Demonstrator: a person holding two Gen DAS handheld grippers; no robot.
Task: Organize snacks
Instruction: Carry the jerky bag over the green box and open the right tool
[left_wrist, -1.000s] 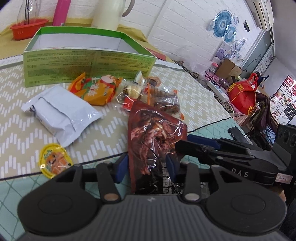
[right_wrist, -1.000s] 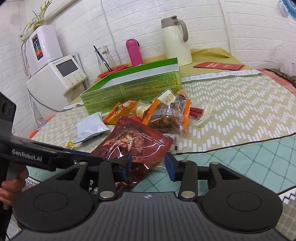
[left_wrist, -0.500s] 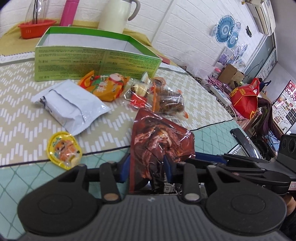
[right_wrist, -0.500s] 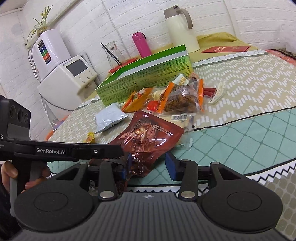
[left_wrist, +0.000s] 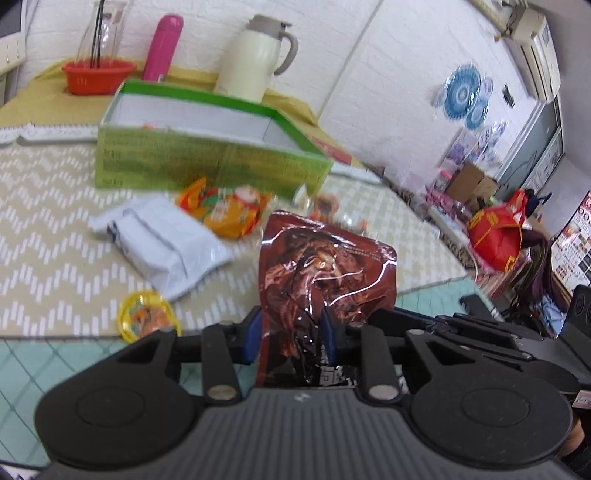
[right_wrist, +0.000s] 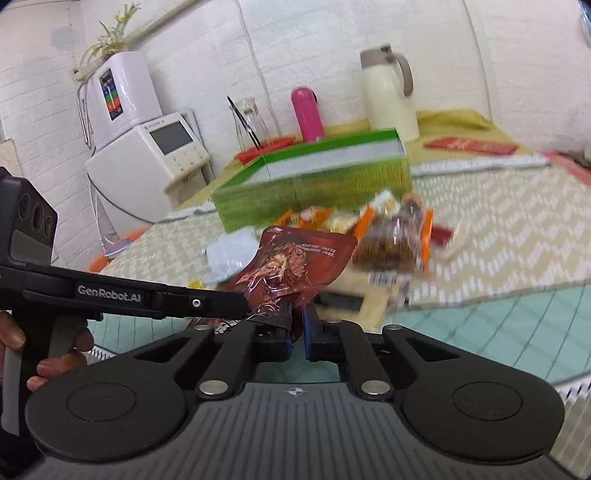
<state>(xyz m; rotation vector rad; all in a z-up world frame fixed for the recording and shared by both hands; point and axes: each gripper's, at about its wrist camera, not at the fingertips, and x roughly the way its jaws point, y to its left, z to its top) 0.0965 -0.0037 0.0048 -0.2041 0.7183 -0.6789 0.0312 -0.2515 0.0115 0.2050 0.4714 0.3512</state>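
2 grippers: left gripper (left_wrist: 291, 338) clamps brown pouch (left_wrist: 327, 273); right gripper (right_wrist: 297, 330) nearly closed.

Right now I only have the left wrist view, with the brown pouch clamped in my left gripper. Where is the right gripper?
Observer: The right gripper sits just below the brown pouch, its fingers nearly together. I cannot tell whether they pinch its edge.
Operator: What does the pouch hide behind it?
Observer: A clear packet of brown snacks with orange edges, lying on the table.
Operator: Anything left of the green box?
Observer: A white appliance with a screen, standing past the table's edge.
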